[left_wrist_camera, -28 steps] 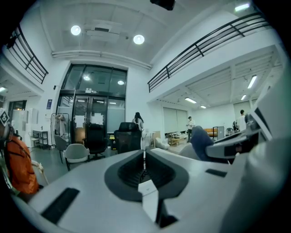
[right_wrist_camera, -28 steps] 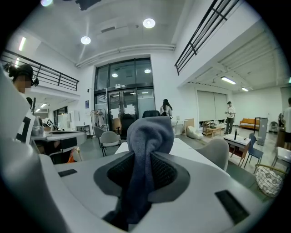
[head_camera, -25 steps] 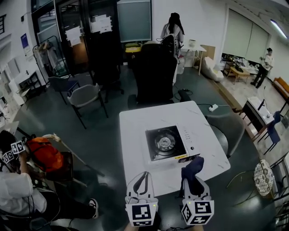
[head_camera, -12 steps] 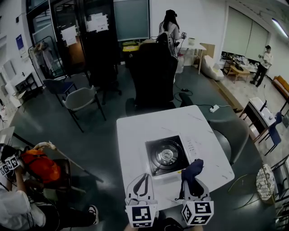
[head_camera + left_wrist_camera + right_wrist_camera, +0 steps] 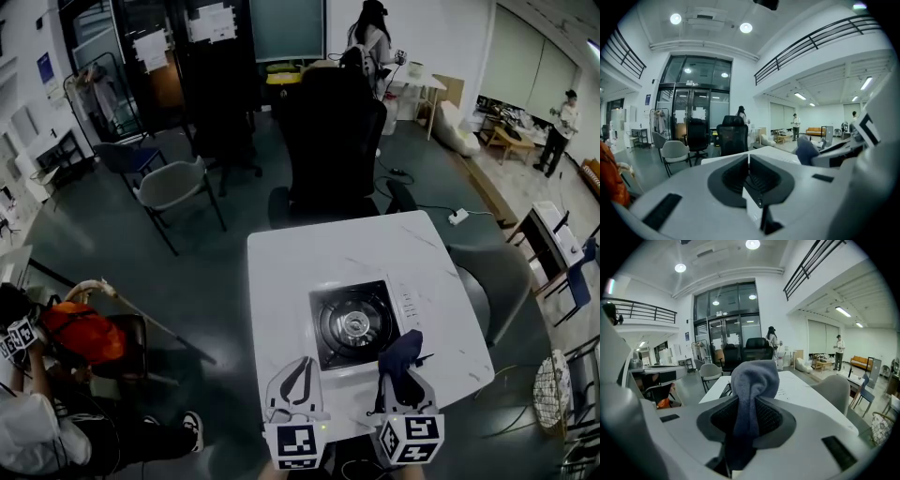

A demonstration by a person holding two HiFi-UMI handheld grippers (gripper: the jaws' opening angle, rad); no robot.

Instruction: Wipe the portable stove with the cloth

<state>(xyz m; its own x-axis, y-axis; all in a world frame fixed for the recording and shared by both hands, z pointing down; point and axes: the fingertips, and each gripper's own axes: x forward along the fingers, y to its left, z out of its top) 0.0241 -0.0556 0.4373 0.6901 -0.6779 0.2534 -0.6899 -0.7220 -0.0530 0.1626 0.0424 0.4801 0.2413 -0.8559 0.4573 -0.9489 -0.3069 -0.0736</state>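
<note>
Right tongs point(image 5: 400, 368) grip cloth point(image 5: 401, 347) by stove point(image 5: 354, 323), chairs point(image 5: 173, 187) nearby.

Table point(image 5: 286, 281) was bare left of and beyond stove point(image 5: 354, 323), free passage there. Stove was the only obstacle on top (near-right part). Black chair point(image 5: 333, 141) blocked far edge, grey chair point(image 5: 492, 281) right edge. Cloth point(image 5: 401, 349) clamped in right gripper point(image 5: 401, 373) crowded stove's near corner.

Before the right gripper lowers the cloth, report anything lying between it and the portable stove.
Nothing visible does. The cloth, clamped in the right gripper, hangs by the near right corner of the stove, and the stove top shows only its burner.
</note>
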